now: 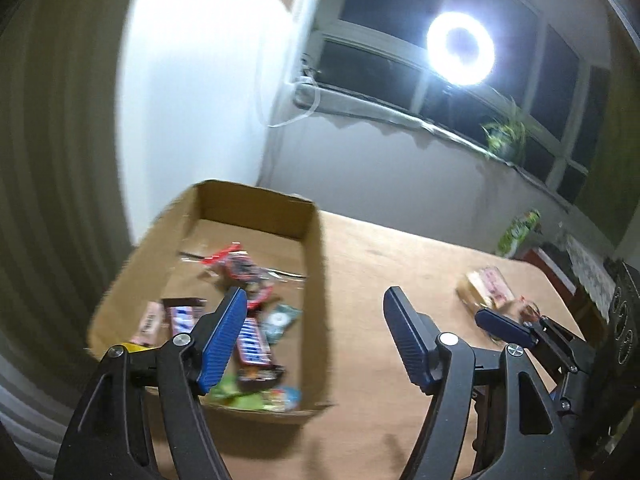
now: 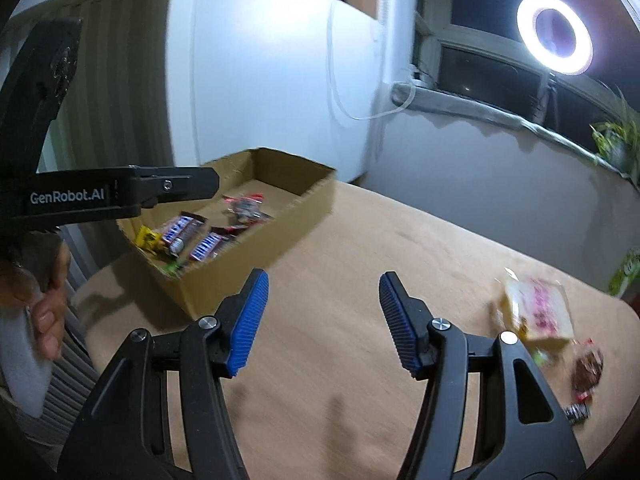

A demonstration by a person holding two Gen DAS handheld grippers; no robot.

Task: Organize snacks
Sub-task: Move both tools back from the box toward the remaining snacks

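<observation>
An open cardboard box (image 1: pixel 316 280) stands on the table's left side and holds several wrapped snacks, among them chocolate bars (image 1: pixel 252 344). It also shows in the right wrist view (image 2: pixel 248 256). My left gripper (image 1: pixel 316 328) is open and empty, over the box's right wall. My right gripper (image 2: pixel 320 316) is open and empty above bare table. A pale pink-printed snack bag (image 2: pixel 536 312) and a dark wrapped snack (image 2: pixel 588 368) lie on the table at the right. The bag also shows in the left wrist view (image 1: pixel 486 288), just beyond the right gripper's finger (image 1: pixel 500 326).
The brown table (image 2: pixel 360 248) meets a white wall and a window sill. A ring light (image 2: pixel 554 34) shines by the window. A green packet (image 1: pixel 518 232) and a plant (image 1: pixel 506 136) stand at the far right. The left gripper's body (image 2: pixel 120 196) crosses the right wrist view.
</observation>
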